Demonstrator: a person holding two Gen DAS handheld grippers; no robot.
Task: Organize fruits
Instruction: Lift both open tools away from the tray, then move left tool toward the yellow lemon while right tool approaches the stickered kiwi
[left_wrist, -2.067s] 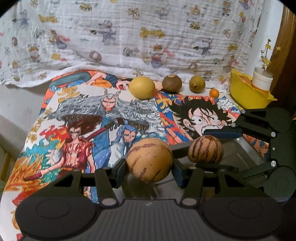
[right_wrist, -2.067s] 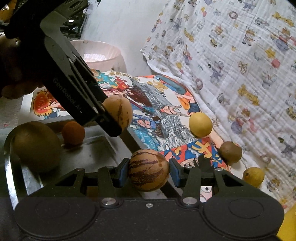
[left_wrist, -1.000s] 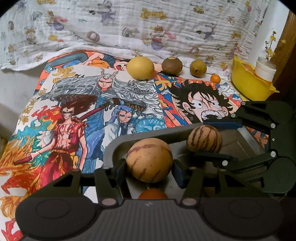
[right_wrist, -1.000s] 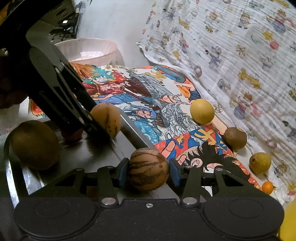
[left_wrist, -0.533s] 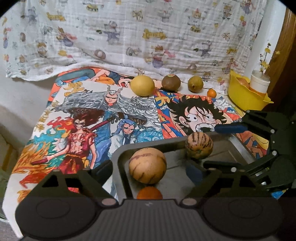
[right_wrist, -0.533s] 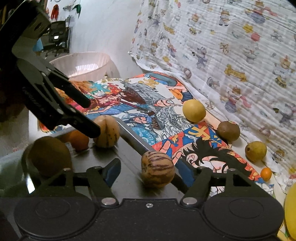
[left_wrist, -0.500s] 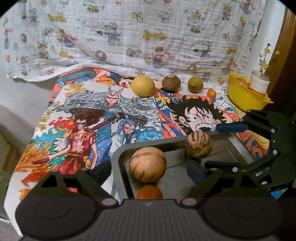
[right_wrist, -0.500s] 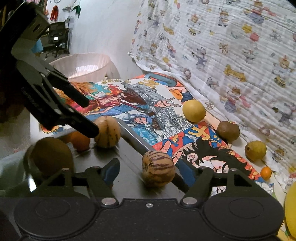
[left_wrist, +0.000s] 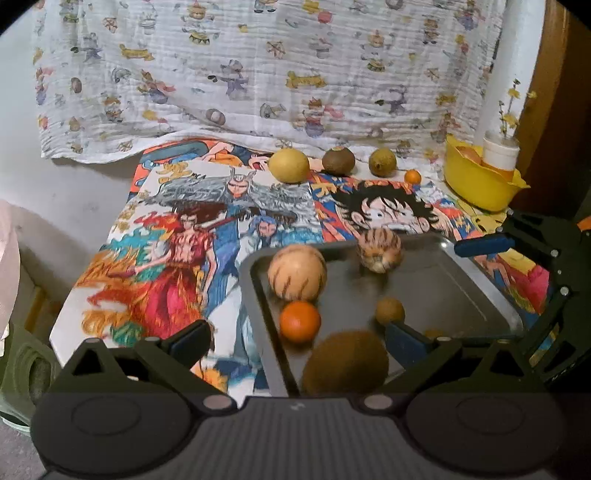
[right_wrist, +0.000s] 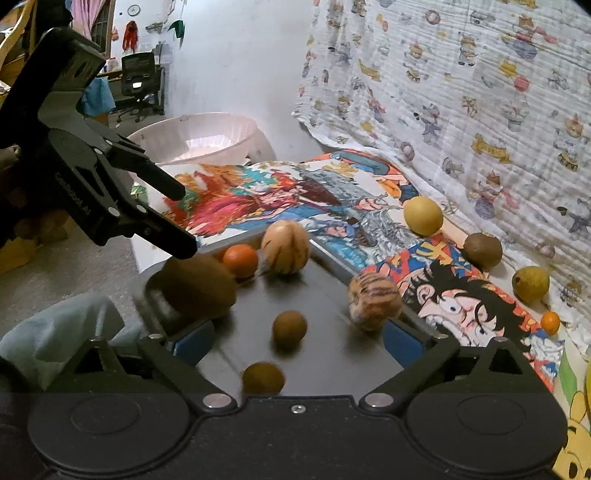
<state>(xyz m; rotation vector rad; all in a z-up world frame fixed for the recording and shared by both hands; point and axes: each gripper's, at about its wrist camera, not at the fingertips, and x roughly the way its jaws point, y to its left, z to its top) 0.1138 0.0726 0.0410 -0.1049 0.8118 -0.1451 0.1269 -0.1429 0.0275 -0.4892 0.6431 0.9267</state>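
A dark metal tray (left_wrist: 476, 291) (right_wrist: 332, 295) holds two striped melons (left_wrist: 297, 272) (left_wrist: 379, 249), an orange (left_wrist: 299, 320), a large brown kiwi (left_wrist: 345, 363) and small brown fruits (left_wrist: 390, 311). In the right wrist view they show as melons (right_wrist: 285, 242) (right_wrist: 375, 301), orange (right_wrist: 240, 260), kiwi (right_wrist: 199, 286) and small fruits (right_wrist: 290, 329) (right_wrist: 263, 378). My left gripper (left_wrist: 297, 341) (right_wrist: 181, 221) is open and empty over the tray's near left. My right gripper (right_wrist: 297, 341) (left_wrist: 439, 288) is open and empty over the tray.
At the far edge of the cartoon cloth lie a yellow fruit (left_wrist: 288, 165), a brown fruit (left_wrist: 338, 160), a green-yellow fruit (left_wrist: 382, 161) and a tiny orange (left_wrist: 412, 177). A yellow bowl (left_wrist: 476, 182) stands far right. A pale basin (right_wrist: 195, 136) sits beyond the table.
Both grippers let go of their striped melons, which now lie in the tray. Both grippers have opened wide and drawn back and up.
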